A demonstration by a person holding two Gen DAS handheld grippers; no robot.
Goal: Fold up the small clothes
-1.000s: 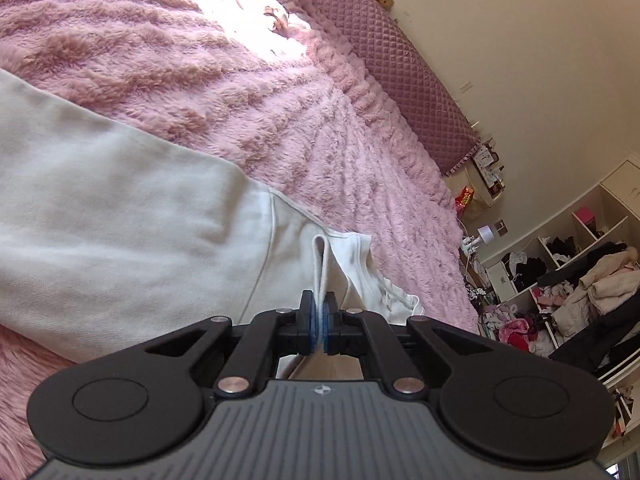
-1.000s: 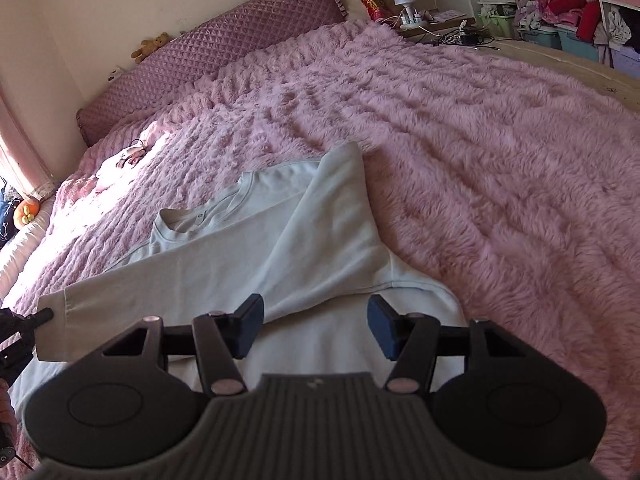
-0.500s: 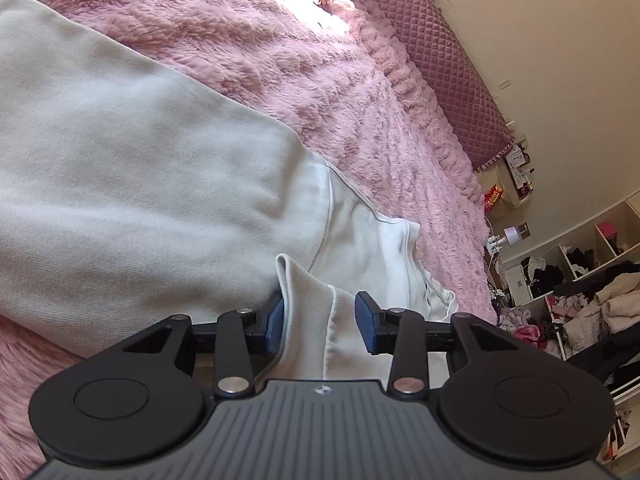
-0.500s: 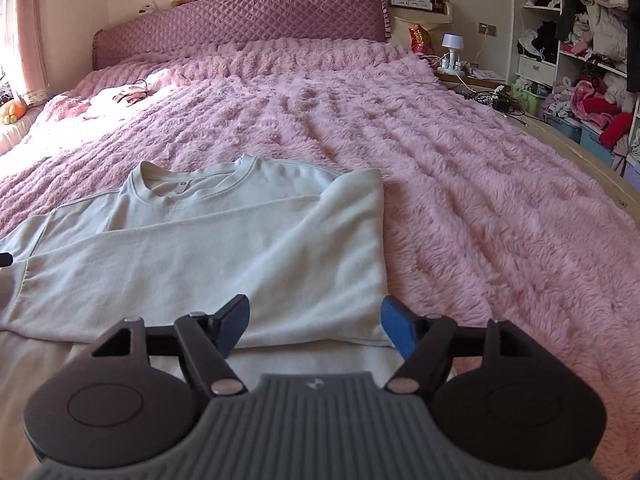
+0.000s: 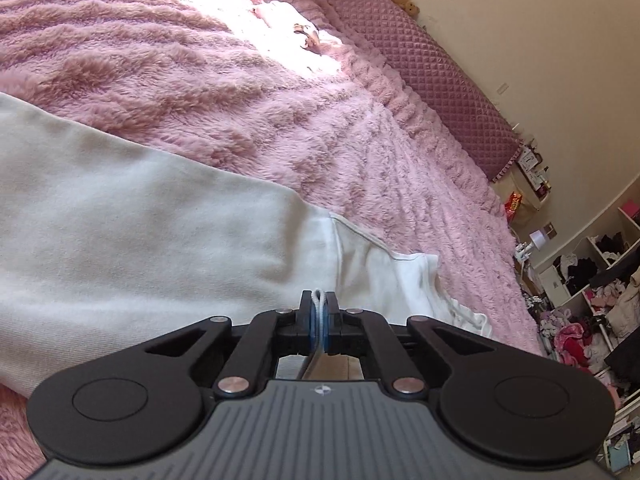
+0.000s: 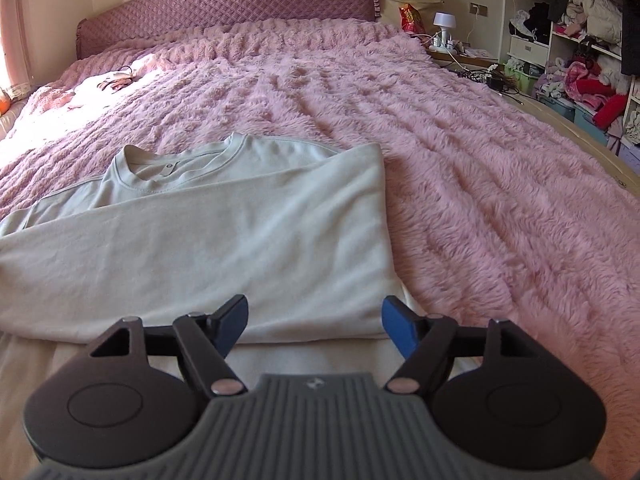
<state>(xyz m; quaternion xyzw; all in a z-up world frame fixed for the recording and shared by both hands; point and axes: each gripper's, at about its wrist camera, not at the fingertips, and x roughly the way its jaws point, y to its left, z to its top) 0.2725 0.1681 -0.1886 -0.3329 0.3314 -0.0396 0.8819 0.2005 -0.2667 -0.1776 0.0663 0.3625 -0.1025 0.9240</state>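
As a pale long-sleeved top lies spread on the pink fleece bedspread, one sleeve already across its chest, the left gripper clamps a pinched fold of its fabric, jaws that stood apart half a second ago; the right gripper hovers agape, likely next carrying the fold across

Spread flat on the blanket: sweatshirt, collar toward the headboard, one sleeve folded across the chest. Just before the right gripper, that sleeve's lower edge. Right of the bed, shelves stuffed with clothes.
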